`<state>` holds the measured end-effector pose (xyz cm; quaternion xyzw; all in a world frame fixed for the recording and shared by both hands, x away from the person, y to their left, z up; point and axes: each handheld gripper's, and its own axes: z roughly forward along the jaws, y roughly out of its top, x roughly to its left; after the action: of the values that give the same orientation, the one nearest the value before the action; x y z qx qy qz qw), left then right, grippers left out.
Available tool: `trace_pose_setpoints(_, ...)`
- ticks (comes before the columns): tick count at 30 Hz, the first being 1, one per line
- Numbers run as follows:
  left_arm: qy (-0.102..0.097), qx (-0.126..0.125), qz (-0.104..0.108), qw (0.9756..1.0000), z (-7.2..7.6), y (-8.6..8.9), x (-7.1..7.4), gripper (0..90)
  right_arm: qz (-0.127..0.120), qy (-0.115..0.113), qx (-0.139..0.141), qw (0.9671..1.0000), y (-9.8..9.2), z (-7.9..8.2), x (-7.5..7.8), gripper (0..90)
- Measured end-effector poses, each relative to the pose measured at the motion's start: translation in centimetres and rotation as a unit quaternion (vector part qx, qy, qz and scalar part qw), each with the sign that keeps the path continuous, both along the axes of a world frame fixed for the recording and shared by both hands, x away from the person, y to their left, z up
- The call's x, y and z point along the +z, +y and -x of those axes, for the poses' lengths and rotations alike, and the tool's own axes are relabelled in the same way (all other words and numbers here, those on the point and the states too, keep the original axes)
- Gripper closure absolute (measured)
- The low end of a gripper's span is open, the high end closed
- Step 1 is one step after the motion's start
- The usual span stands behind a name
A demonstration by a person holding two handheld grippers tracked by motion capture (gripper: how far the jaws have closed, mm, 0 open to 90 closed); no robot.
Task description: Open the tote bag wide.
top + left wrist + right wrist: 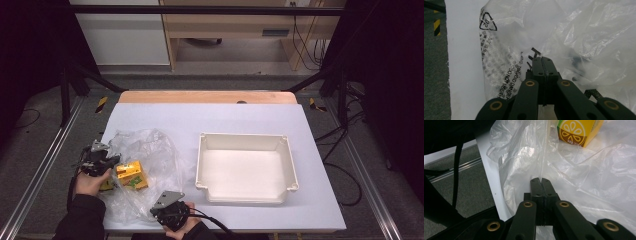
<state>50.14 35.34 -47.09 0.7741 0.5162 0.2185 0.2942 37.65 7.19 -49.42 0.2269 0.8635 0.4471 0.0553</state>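
A crumpled clear plastic bag with black printed warnings lies on the white table, at nine o'clock from the empty cream rectangular plastic tray. Inside it sits a yellow carton with a citrus print. The left gripper, at the bag's nine o'clock edge, is clenched on a fold of the film; its jaws meet with plastic pinched between them. The right gripper, at the bag's five o'clock edge, likewise clamps a ridge of film rising toward twelve o'clock.
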Motion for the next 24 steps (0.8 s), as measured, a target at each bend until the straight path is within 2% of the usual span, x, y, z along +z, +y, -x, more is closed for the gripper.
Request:
trace_pose_setpoints(7, -0.006, 0.002, 0.006, 1.0, 0.1, 0.1, -0.1, 87.9, -0.004, 0.004, -0.001, 1.0, -0.1, 0.1, 0.0, 90.0)
trace_pose_setpoints(9, -0.015, 0.001, 0.009, 0.9999, 0.2, 0.2, 0.0, 81.0, -0.004, 0.004, 0.0, 1.0, -0.1, 0.0, 0.0, 89.2)
trace_pose_setpoints(11, -0.025, 0.001, 0.027, 0.9993, 0.4, 0.4, 0.3, 77.4, -0.006, 0.005, 0.002, 1.0, -0.1, 0.0, 0.0, 87.8)
trace_pose_setpoints(17, -0.049, 0.005, 0.044, 0.9978, 1.1, 0.7, 1.3, 59.9, -0.012, 0.002, -0.004, 0.9999, -0.2, -0.1, 0.2, 82.4)
trace_pose_setpoints(20, -0.064, 0.009, 0.054, 0.9965, 1.5, 0.9, 2.0, 51.7, -0.02, -0.003, -0.009, 0.9998, -0.3, -0.1, 0.6, 78.7)
trace_pose_setpoints(24, -0.078, 0.019, 0.078, 0.9937, 2.1, 1.3, 3.1, 45.6, -0.03, -0.01, -0.013, 0.9994, -0.5, -0.1, 1.1, 74.4)
